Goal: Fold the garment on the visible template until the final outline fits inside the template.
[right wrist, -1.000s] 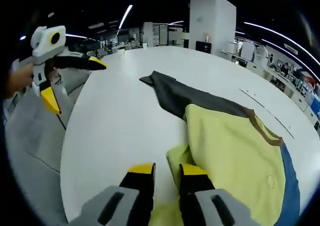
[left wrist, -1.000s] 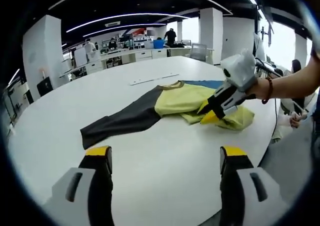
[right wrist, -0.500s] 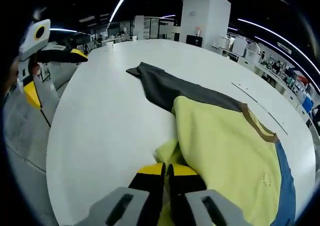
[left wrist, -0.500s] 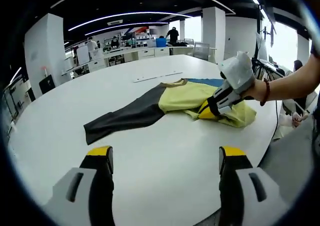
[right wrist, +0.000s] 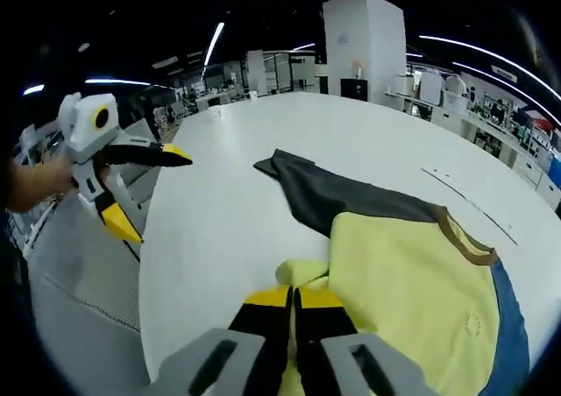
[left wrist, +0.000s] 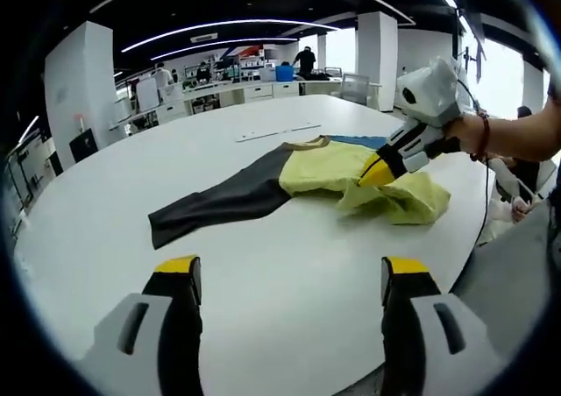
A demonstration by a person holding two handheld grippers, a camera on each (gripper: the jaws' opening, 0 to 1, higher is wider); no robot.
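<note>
Right gripper (right wrist: 294, 298) pinching garment (right wrist: 412, 273) hem, lower centre.
Left gripper (left wrist: 280, 269) jaws wide, nothing held, over table (left wrist: 289, 265).

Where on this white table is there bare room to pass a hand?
Bare white table lies between the open left gripper and the yellow, grey and blue garment, and beyond its dark grey sleeve. It is crowded at the bunched yellow fabric, gripped by the right gripper.

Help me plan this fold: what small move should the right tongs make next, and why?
Probably carry the pinched yellow sleeve inward over the yellow body. The right tongs are shut on it and it is lifted and bunched, while the left tongs hang open above the bare table.
</note>
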